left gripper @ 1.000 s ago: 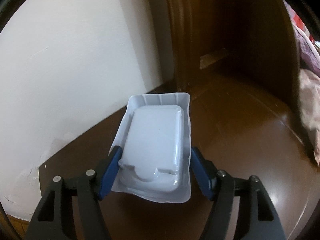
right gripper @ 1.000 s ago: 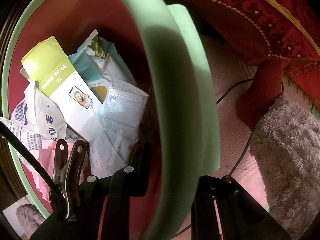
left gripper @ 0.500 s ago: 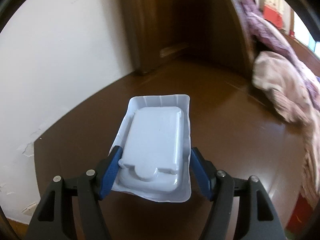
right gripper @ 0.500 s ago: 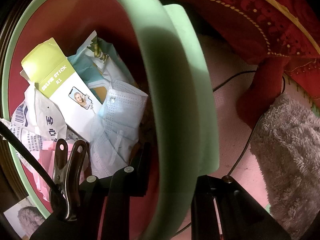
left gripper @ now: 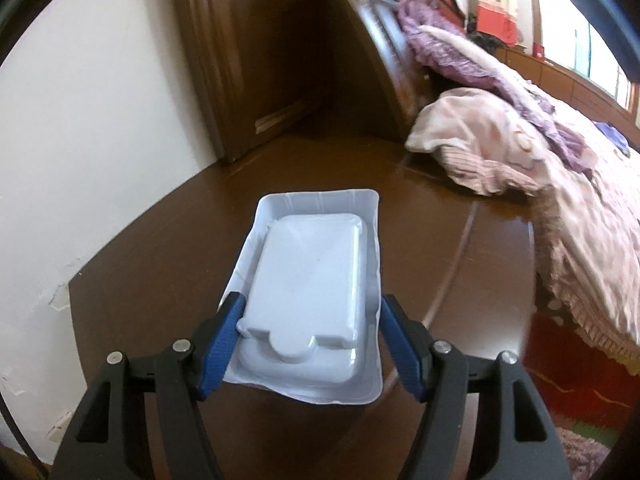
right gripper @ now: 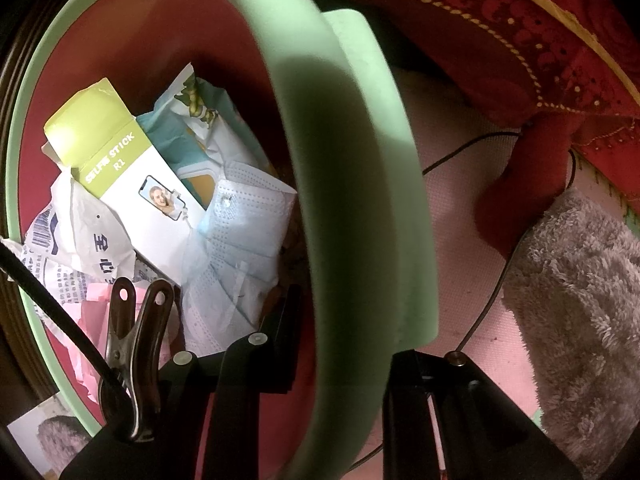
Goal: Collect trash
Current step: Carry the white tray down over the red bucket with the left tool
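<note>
The white plastic tray sits clamped between the blue pads of the left hand-held gripper, carried above the brown table. The right hand-held gripper pinches the green rim of the bin, which already holds a box and a mask. The carry step is in hand; next the tray must reach the bin's mouth and be let go.

The left wrist camera looks forward and slantwise down along its gripper, close over a white plastic tray, toward a brown wooden surface and a bed beyond; the right wrist camera peers steeply down, pressed near a green-rimmed bin; the views share nothing
</note>
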Motion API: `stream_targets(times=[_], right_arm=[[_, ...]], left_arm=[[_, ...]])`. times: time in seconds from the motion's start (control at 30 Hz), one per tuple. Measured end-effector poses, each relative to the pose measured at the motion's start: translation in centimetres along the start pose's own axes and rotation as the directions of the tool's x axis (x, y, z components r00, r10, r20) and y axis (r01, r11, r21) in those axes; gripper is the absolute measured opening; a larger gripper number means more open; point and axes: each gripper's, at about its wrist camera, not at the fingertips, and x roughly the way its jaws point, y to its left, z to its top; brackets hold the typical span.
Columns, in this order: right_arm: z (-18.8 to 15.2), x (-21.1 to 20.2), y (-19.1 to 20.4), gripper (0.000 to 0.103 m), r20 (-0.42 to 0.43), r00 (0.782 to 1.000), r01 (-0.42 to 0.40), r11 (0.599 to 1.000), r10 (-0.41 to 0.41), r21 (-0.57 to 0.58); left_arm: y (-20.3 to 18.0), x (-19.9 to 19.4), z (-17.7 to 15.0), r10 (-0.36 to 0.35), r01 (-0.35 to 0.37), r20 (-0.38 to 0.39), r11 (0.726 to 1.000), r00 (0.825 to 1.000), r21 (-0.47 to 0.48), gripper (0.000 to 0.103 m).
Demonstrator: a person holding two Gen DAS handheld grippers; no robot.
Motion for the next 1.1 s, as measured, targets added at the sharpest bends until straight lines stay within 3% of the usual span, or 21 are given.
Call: stream_targets(times=[0.1,0.47,1.1], right_arm=[[0.0,0.1,-0.1,0.020,0.004,1.000,-0.006,1.000,0.006,0.009],[-0.1,0.3,-0.2,0.020,0.020,1.000,-0.022,1.000,0.022,0.011],[-1.1,1.0,-1.3,0.020,0.030,0.999,-0.035,0.999,0.035,0.014]], left_arm=[[-1.3,-1.4,-0.5,-0.015,0.014,0.026,1.000,1.000,0.024,0.071],[-6.9,-4.8,-3.7,-0.141,0.141,0.004,0.988,0.990,0.057,0.071],[-14.7,-6.7,-11.2,-0.214,0.218,-0.047,0.970,0.976,0.111,0.071]])
